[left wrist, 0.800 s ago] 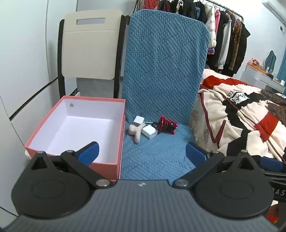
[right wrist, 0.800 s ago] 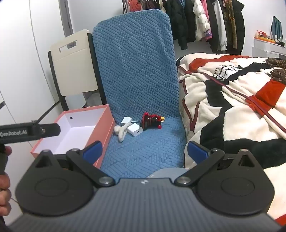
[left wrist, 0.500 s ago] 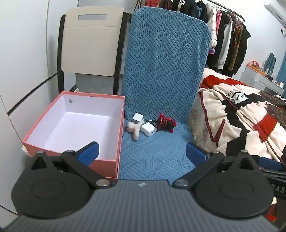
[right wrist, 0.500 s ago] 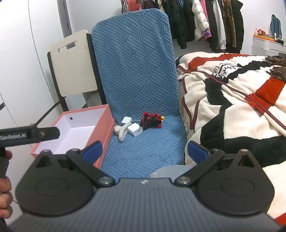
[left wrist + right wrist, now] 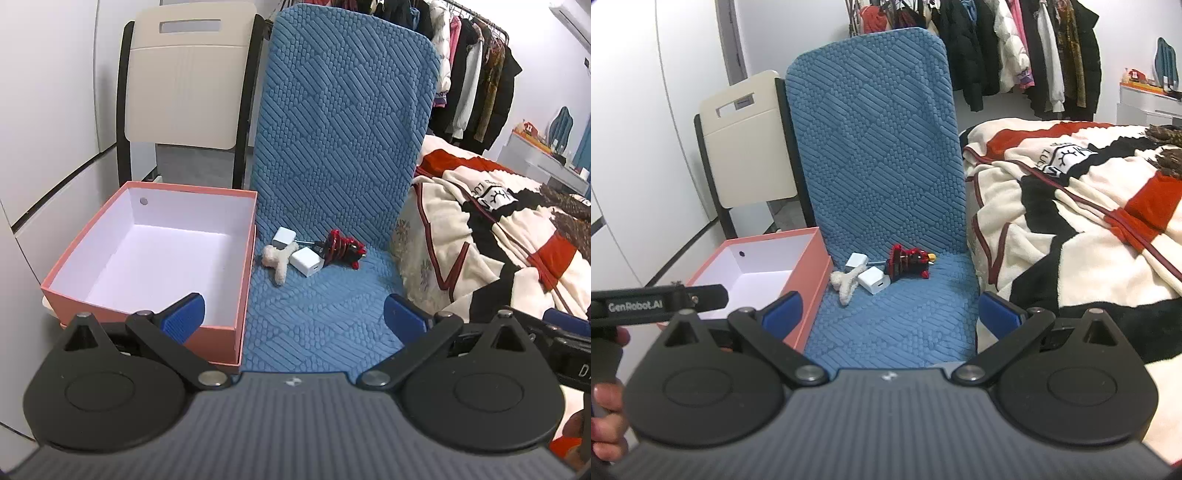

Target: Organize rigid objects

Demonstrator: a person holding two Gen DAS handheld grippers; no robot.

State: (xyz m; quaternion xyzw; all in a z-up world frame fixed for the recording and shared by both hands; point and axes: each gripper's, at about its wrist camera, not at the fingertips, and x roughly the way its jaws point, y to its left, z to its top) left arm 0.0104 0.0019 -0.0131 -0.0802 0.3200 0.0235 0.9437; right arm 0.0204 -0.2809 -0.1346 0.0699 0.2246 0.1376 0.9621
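On the blue quilted chair seat point(image 5: 317, 317) point(image 5: 897, 325) lies a small cluster: a cream plush toy point(image 5: 276, 260) point(image 5: 845, 282), two white charger blocks point(image 5: 306, 261) point(image 5: 873, 282), and a red-and-black toy figure point(image 5: 341, 248) point(image 5: 908, 261). An open pink box point(image 5: 236, 280) point(image 5: 812, 280) with a white, empty inside stands to the seat's left. My left gripper point(image 5: 293, 317) is open, well short of the cluster, with nothing between its blue pads. My right gripper point(image 5: 890, 314) is likewise open and holds nothing, back from the seat's front edge.
A cream folding chair point(image 5: 188, 85) point(image 5: 750, 140) stands behind the box against white wall panels. A bed with a red, black and cream blanket point(image 5: 498, 229) point(image 5: 1071, 206) borders the seat on the right. A clothes rack point(image 5: 1015, 48) fills the back.
Both views have crept slightly closer to the seat, and the left view has tipped down a little. The objects on the seat and the box have not moved.
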